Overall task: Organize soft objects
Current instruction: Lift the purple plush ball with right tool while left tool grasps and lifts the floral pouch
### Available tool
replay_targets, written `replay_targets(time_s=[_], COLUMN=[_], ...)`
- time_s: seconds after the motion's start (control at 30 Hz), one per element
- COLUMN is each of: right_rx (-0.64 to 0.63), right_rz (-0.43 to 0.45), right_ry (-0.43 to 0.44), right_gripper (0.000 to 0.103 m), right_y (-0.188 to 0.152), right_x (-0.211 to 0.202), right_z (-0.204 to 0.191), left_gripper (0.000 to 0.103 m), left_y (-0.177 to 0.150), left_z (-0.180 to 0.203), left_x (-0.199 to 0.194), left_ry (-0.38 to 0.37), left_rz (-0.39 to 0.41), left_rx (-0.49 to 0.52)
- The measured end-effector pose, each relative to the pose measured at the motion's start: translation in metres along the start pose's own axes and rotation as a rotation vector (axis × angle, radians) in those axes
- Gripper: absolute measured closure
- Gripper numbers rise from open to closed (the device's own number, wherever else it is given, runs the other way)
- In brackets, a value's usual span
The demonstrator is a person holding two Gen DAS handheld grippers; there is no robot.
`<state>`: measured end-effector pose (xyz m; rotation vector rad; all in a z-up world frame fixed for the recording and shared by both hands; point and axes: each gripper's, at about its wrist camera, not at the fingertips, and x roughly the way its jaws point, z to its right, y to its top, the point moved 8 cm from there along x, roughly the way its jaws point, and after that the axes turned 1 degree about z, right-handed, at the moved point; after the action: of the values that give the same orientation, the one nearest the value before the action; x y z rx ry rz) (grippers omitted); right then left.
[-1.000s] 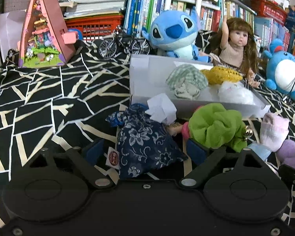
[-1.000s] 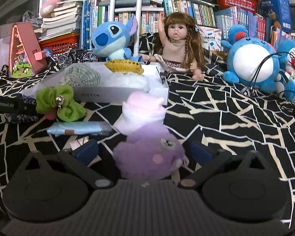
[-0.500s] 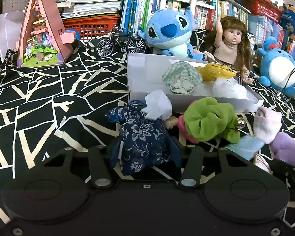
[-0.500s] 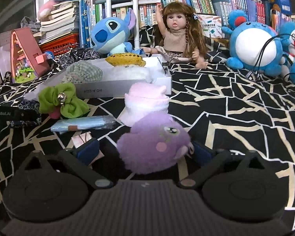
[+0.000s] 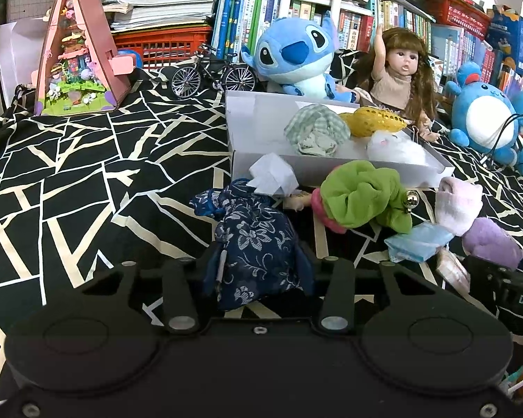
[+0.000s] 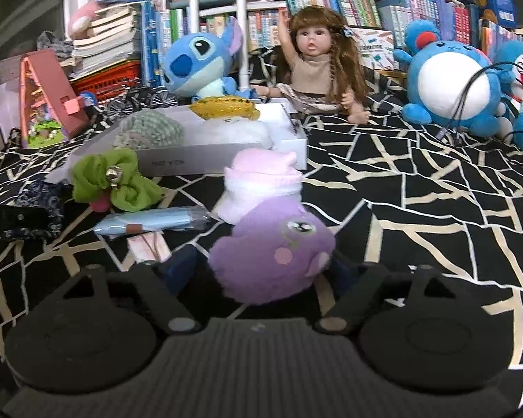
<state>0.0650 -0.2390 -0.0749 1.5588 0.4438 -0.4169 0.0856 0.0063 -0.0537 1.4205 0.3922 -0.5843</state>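
My left gripper (image 5: 258,261) is shut on a navy floral cloth pouch (image 5: 254,244) low over the black patterned cloth. My right gripper (image 6: 266,264) is shut on a purple plush toy (image 6: 272,254), which also shows in the left wrist view (image 5: 491,244). A white box (image 5: 261,125) behind them holds a green checked cloth (image 5: 315,132), a yellow item (image 5: 373,123) and a white fluffy item (image 5: 394,148). In front of the box lie a green scrunchie (image 5: 362,198), a pink-white sock (image 5: 458,205) and a light blue packet (image 5: 418,242).
A Stitch plush (image 5: 296,59), a doll (image 5: 401,76), a blue round plush (image 5: 484,118), a toy bicycle (image 5: 212,76) and a pink triangular toy house (image 5: 80,55) stand behind the box. Bookshelves and a red basket (image 5: 160,45) line the back.
My left gripper has shut on the navy pouch. My right gripper has closed around the purple plush and tilted it slightly, lifting a little.
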Motion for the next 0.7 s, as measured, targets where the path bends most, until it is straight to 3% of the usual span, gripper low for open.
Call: replay_targets(time_s=[0.1,0.7], right_rx=[0.013,0.001], right_rz=[0.010,0.083], right_ry=[-0.012,-0.023], right_gripper=[0.034,0.036], right_y=[0.001,0.015], right_x=[-0.002,-0.012], right_z=[0.004,0.003], left_gripper=[0.061,0.037], left_y=[-0.001,0.003], left_z=[0.000,-0.002], left_x=[-0.002,0.015], left_ry=[0.001,0.059], left_rz=[0.001,0.024], left_rx=[-0.005,-0.033])
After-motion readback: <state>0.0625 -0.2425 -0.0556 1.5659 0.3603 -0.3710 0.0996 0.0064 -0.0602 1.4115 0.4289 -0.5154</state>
